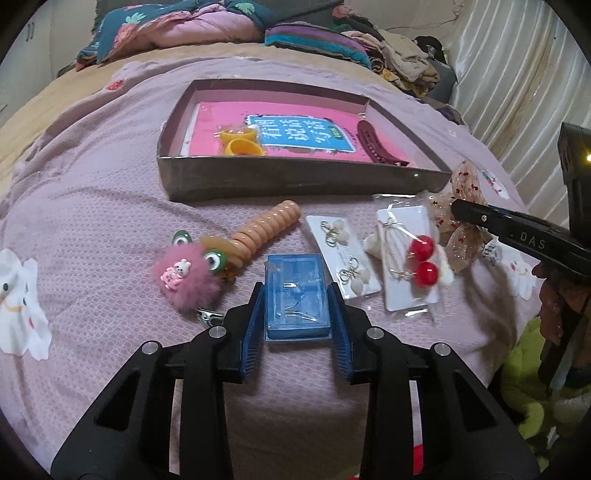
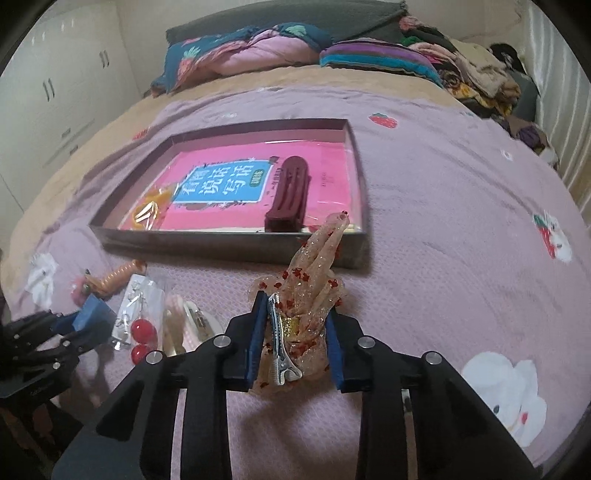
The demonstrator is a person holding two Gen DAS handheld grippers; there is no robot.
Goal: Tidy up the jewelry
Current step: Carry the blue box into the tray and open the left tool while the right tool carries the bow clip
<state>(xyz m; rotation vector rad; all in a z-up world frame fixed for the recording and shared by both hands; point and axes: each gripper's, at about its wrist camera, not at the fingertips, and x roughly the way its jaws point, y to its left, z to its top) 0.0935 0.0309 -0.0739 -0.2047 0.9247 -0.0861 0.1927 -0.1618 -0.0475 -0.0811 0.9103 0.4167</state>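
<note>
My left gripper is shut on a small blue plastic box on the pink bedspread. My right gripper is shut on a sheer glittery bow hair clip with red specks and a metal clip; it also shows in the left wrist view. A shallow grey tray holds a pink book, yellow rings and a maroon hair claw. In front of the tray lie a peach spiral hair tie, a pink fluffy clip, an earring card and red ball earrings.
Folded quilts and clothes are piled at the far end of the bed. A curtain hangs at the right. A green plush toy lies off the bed's right edge. White wardrobes stand at the left.
</note>
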